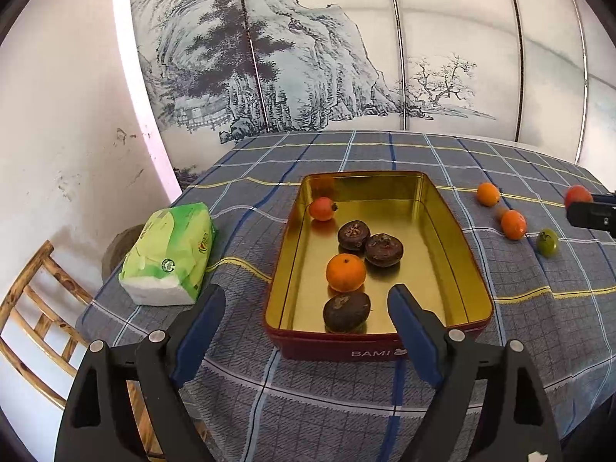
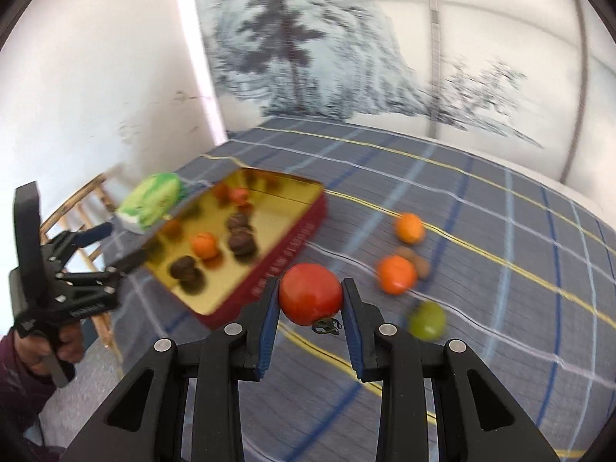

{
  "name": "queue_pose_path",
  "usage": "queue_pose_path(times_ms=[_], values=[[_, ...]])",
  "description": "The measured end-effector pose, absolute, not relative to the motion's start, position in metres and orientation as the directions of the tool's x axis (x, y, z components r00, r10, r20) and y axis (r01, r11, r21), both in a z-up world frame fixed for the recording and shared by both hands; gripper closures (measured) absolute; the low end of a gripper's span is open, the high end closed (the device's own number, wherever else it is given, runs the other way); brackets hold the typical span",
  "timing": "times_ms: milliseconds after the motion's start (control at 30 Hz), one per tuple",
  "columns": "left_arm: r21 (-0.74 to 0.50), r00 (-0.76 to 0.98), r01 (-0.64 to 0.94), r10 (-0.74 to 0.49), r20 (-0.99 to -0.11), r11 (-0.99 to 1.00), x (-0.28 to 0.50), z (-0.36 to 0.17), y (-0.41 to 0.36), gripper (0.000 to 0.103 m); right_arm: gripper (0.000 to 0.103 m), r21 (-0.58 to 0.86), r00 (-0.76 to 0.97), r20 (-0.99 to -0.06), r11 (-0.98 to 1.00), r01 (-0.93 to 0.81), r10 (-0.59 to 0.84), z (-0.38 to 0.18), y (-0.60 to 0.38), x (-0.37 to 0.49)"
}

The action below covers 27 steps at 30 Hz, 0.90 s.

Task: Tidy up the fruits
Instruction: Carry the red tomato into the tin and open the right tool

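Observation:
A gold-lined red tin [image 1: 460,246] sits on the checked tablecloth and holds an orange [image 1: 345,272], a small red fruit [image 1: 322,208] and three dark brown fruits [image 1: 346,312]. My left gripper [image 1: 306,308] is open and empty, hovering at the tin's near edge. My right gripper [image 2: 310,302] is shut on a red tomato [image 2: 310,297], held above the cloth to the right of the tin [image 2: 285,254]. Two oranges [image 2: 396,274] and a green fruit [image 2: 427,320] lie loose on the cloth to the right.
A green tissue pack [image 1: 169,254] lies left of the tin near the table's left edge. A wooden chair [image 1: 34,308] stands below that edge. A painted screen [image 1: 308,57] backs the table. Small brown nuts [image 2: 417,261] lie between the loose oranges.

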<state>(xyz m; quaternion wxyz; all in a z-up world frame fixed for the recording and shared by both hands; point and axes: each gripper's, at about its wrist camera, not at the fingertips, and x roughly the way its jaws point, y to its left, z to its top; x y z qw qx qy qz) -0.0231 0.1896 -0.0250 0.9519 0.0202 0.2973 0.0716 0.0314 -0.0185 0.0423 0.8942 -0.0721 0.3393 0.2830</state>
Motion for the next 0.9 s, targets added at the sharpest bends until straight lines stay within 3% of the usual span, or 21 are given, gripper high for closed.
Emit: queue_pose_path(times_ms=[467, 900], values=[[0.041, 0.806, -0.172, 0.164, -0.568, 0.984, -0.033, -0.029, 0.215, 0.015, 0.070, 0.101, 0.499, -0.689, 0.751, -0.653, 0.526, 0.029, 0.066, 0.051], [0.047, 0.803, -0.178, 0.173, -0.571, 0.983, -0.037, -0.029, 0.220, 0.009, 0.070, 0.100, 0.431, -0.756, 0.738, -0.667, 0.492, -0.009, 0.105, 0.073]])
